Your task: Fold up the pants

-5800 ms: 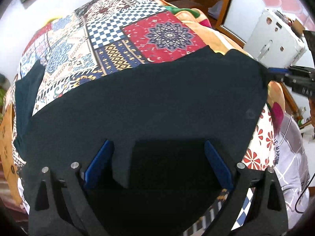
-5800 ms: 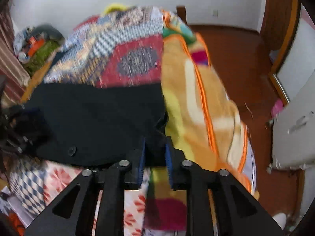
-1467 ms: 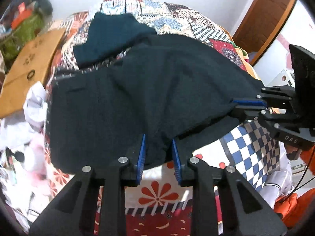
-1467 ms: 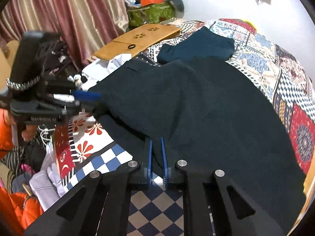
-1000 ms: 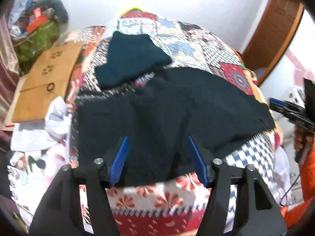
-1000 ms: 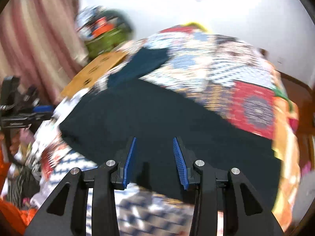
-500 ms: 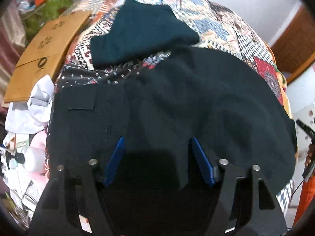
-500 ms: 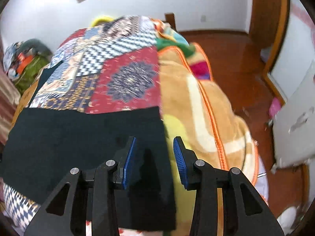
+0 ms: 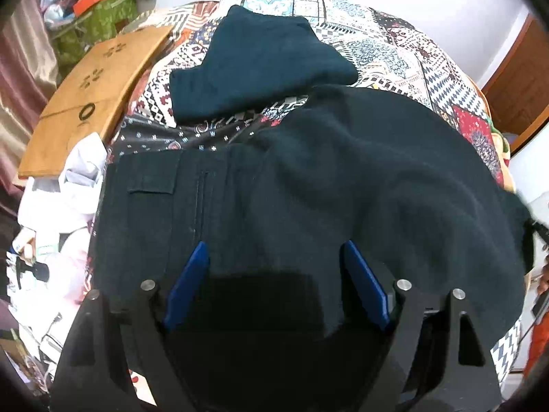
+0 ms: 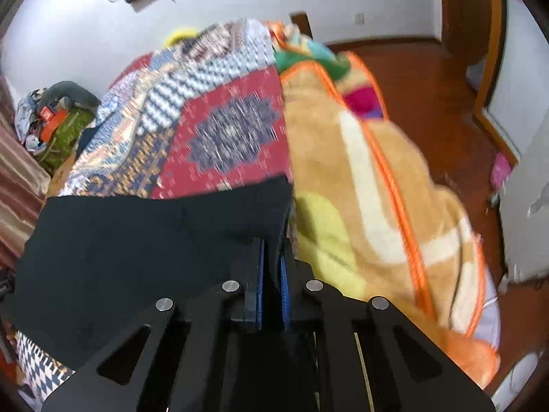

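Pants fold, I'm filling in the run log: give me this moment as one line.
pants: spread on patchwork quilt | left gripper: jaws just opening, over pants | right gripper: jaws just closed on pants corner

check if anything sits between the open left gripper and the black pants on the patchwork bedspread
Nothing visible does. The left gripper hangs open directly over the black pants; the folded teal garment lies farther up the patchwork bedspread.
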